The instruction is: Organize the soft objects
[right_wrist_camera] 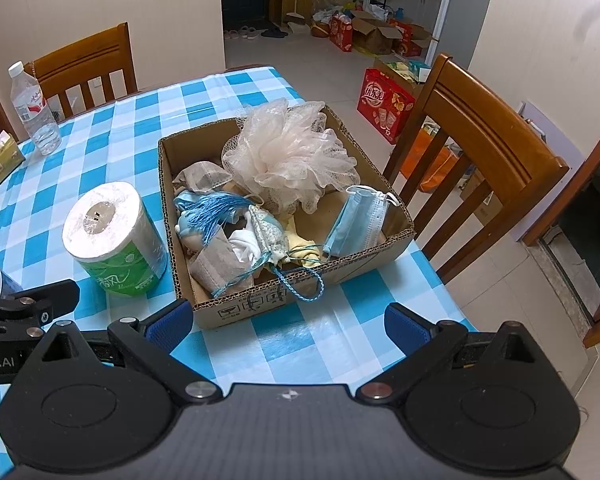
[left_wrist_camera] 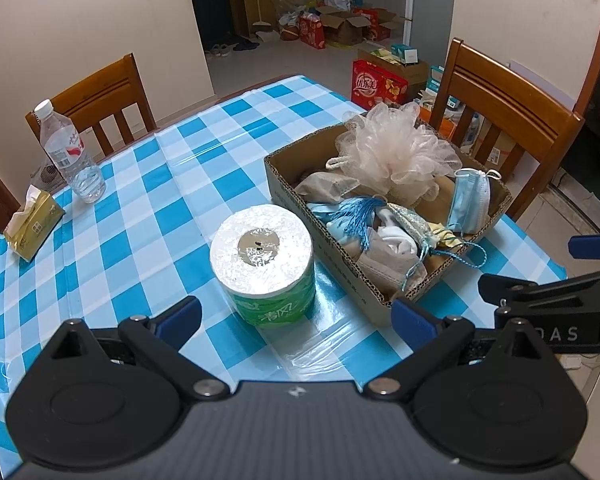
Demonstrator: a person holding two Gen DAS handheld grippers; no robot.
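Honestly, with both the left gripper (left_wrist_camera: 296,316) and right gripper (right_wrist_camera: 286,322) spread wide and empty, the wrapped toilet roll (left_wrist_camera: 263,264) just beside the cardboard box (right_wrist_camera: 236,312) could tip or squash if pinched carelessly.

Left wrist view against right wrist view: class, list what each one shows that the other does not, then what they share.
Only the left wrist view shows the left gripper open in front of the toilet paper roll, with the right gripper entering from the side.

Only the right wrist view shows the right gripper open before the cardboard box's printed front wall, and the floor beside the table.

Both show the box, roll, bath pouf, blue face mask, water bottle, tissue pack and checked tablecloth.
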